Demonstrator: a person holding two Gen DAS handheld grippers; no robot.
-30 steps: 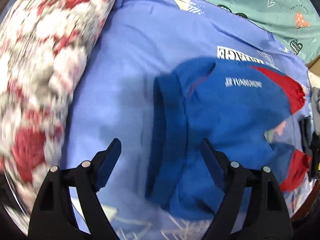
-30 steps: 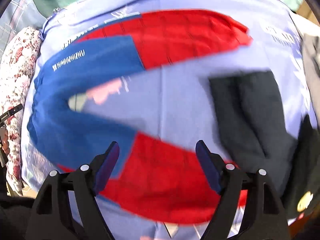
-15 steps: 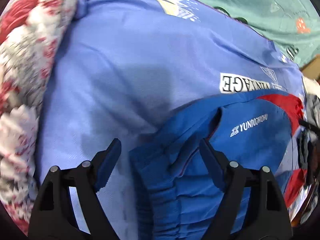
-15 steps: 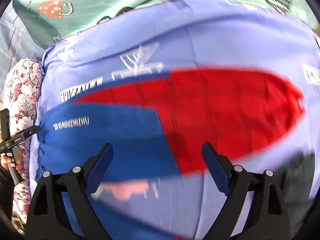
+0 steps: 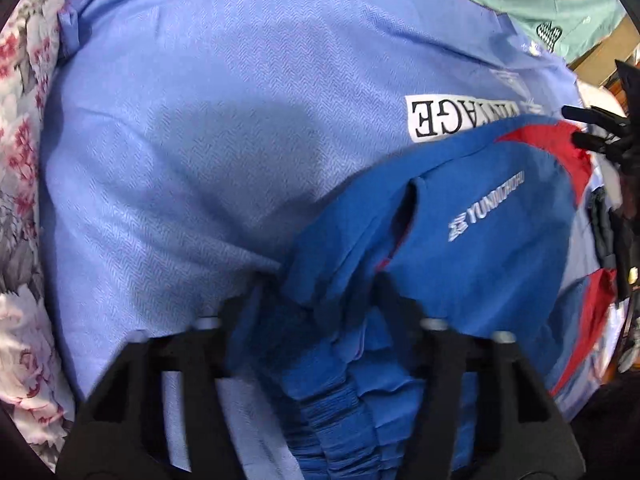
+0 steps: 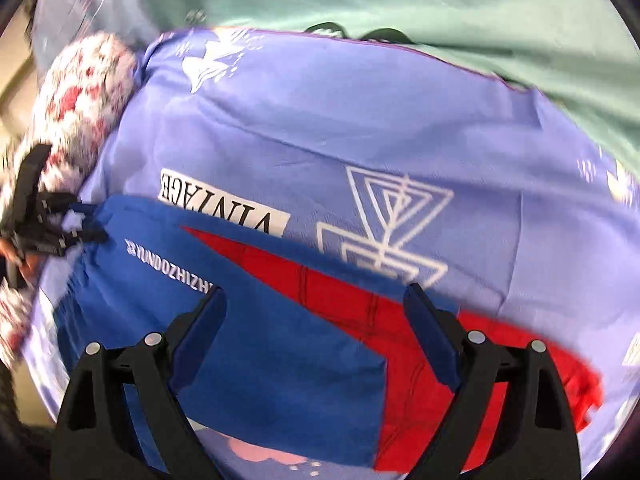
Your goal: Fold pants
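Blue pants (image 5: 480,260) with red lower legs and white lettering lie spread on a light blue bedspread (image 5: 200,140). My left gripper (image 5: 320,280) points down at the gathered waistband. Its jaws are closing, with bunched blue fabric pressed between the pads. The right wrist view shows that gripper (image 6: 86,226) pinching the waistband corner at the far left. My right gripper (image 6: 314,292) hangs open just above one leg of the pants (image 6: 280,340), where blue meets red, with nothing gripped. Its black fingertips (image 5: 592,114) poke in at the right edge of the left wrist view.
A red-and-white floral pillow (image 6: 80,80) lies along the left side of the bedspread (image 6: 360,120). A teal sheet (image 6: 400,0) with heart prints covers the far side. A dark garment (image 5: 608,232) lies past the pants legs at the right.
My left gripper came down over the waistband and its jaws narrowed onto the fabric. My right gripper swept from the lower legs and dark garment up to the far leg, jaws still wide.
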